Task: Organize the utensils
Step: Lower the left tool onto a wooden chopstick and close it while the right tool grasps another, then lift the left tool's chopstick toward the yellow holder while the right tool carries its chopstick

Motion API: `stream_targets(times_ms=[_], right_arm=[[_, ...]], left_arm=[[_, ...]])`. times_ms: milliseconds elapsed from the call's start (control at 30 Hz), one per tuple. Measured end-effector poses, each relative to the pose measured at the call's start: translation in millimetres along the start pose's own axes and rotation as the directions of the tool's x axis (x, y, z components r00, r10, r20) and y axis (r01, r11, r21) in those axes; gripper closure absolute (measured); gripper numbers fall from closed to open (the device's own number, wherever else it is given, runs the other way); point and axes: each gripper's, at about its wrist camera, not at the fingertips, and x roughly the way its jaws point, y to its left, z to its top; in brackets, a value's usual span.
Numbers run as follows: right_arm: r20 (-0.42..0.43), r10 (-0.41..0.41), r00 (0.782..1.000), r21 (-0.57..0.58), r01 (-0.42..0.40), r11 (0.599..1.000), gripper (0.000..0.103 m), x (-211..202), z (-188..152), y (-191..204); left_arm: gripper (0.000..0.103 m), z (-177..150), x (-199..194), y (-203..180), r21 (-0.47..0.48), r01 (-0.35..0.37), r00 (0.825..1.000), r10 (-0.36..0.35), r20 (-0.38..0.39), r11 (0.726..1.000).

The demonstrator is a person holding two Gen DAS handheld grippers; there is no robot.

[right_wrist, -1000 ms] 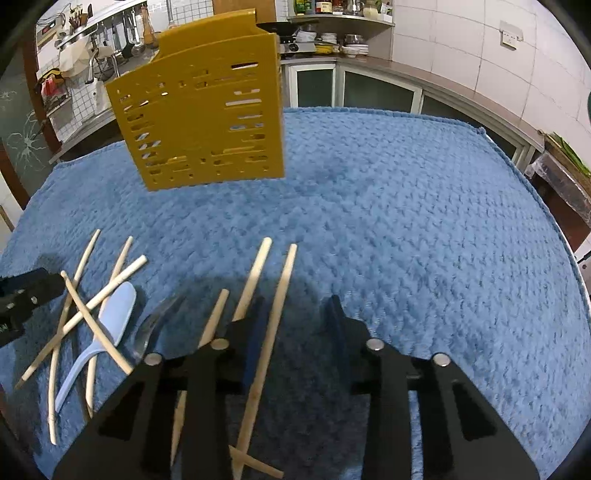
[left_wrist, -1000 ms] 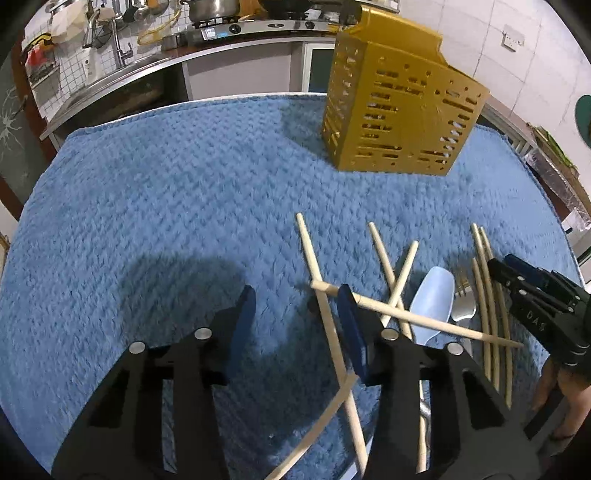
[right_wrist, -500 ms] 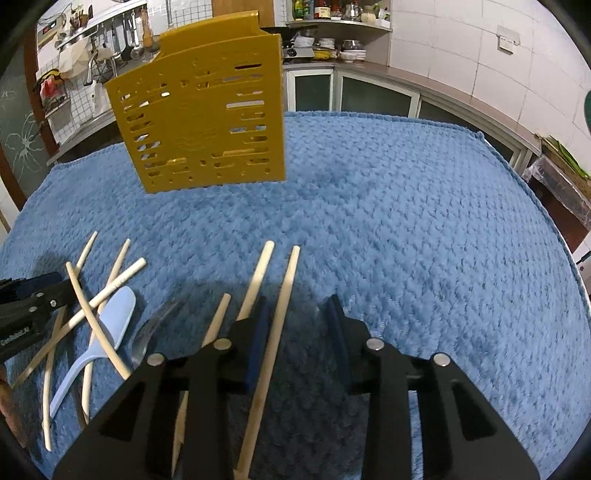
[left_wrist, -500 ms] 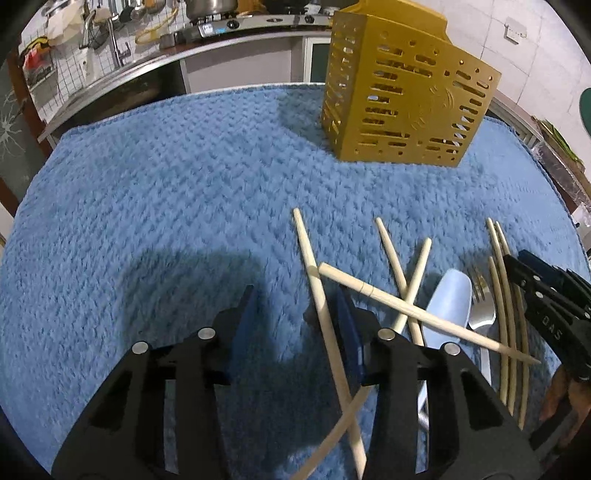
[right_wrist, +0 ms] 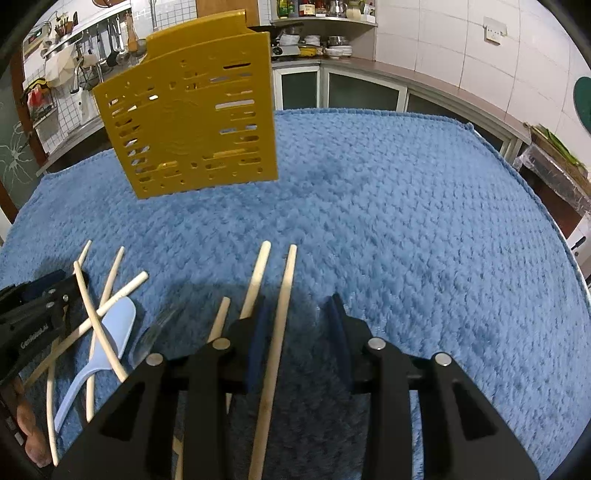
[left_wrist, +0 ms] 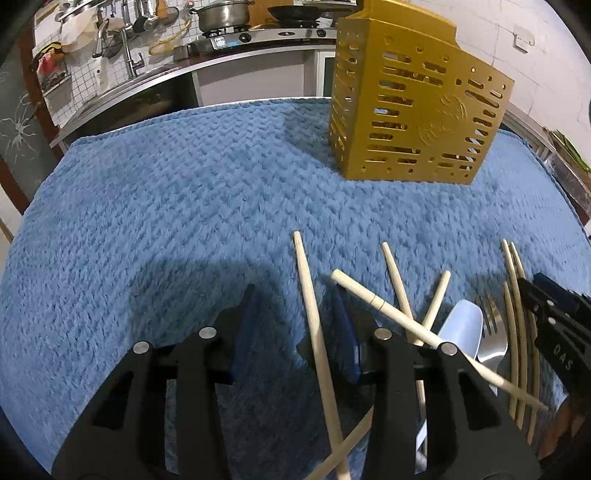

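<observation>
Several wooden chopsticks lie scattered on the blue towel. One chopstick runs between the open jaws of my left gripper, untouched by the pads. Another chopstick lies between the open jaws of my right gripper, close to its left pad. A light blue spoon and a metal fork lie among crossed chopsticks to the right of the left gripper; the spoon also shows in the right wrist view. A yellow perforated utensil holder stands at the far side, also in the right wrist view.
The blue textured towel covers the table. A kitchen counter with sink and stove runs behind it. Tiled wall and cabinets lie beyond the far right edge. Each gripper shows at the edge of the other's view.
My left gripper has shifted right so a chopstick now lies between its jaws. My right gripper has shifted left and slightly forward over a chopstick. Both stay open.
</observation>
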Motion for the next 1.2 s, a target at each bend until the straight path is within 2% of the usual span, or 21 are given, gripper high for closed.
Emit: stream_targets(times_ms=[100,200,267,400,533,567,600,967,1200], right_arm=[[0.001,0.007,1.0,0.006,-0.007,1.0,0.068,1.7,1.6,-0.5],[-0.001,0.008,1.0,-0.008,-0.008,1.0,0.075,4.5,5.5,2.8],[-0.006,0.023,1.0,-0.024,-0.023,0.999,0.088,4.0,5.8,6.4],[-0.009,0.031,0.999,-0.031,-0.031,0.999,0.094,3.7,7.3,7.2],[-0.014,0.063,0.998,0.003,-0.063,0.998,0.096,3.0,8.0,0.6],[-0.012,0.067,0.998,0.006,-0.066,0.998,0.097,2.6,8.2,-0.6],[-0.007,0.07,0.998,0.011,-0.07,0.997,0.097,1.4,8.6,-1.6],[0.023,0.129,0.991,0.054,-0.13,0.99,0.097,-6.9,11.4,-15.6],[0.079,0.168,0.983,0.074,-0.174,0.982,0.097,-23.2,13.6,-24.9]], left_arm=[[0.064,1.1,0.7,-0.6,-0.007,-0.004,1.0,0.004,-0.006,1.0],[0.064,2.1,1.0,0.8,-0.015,0.001,1.0,-0.001,-0.013,1.0],[0.064,3.4,1.7,0.8,-0.013,0.0,1.0,-0.001,-0.017,1.0],[0.075,6.6,3.1,8.1,-0.027,0.017,1.0,-0.017,-0.013,0.999],[0.084,9.6,5.0,11.7,-0.043,0.036,0.999,-0.036,-0.012,0.998],[0.094,9.9,4.9,11.9,-0.043,0.047,0.999,-0.047,-0.01,0.998],[0.098,10.9,5.5,13.0,-0.047,0.069,0.997,-0.07,-0.015,0.997],[0.099,9.4,0.8,18.8,-0.08,0.112,0.994,-0.113,-0.008,0.991],[0.099,9.1,-27.8,21.1,-0.071,0.168,0.984,-0.164,0.066,0.983]])
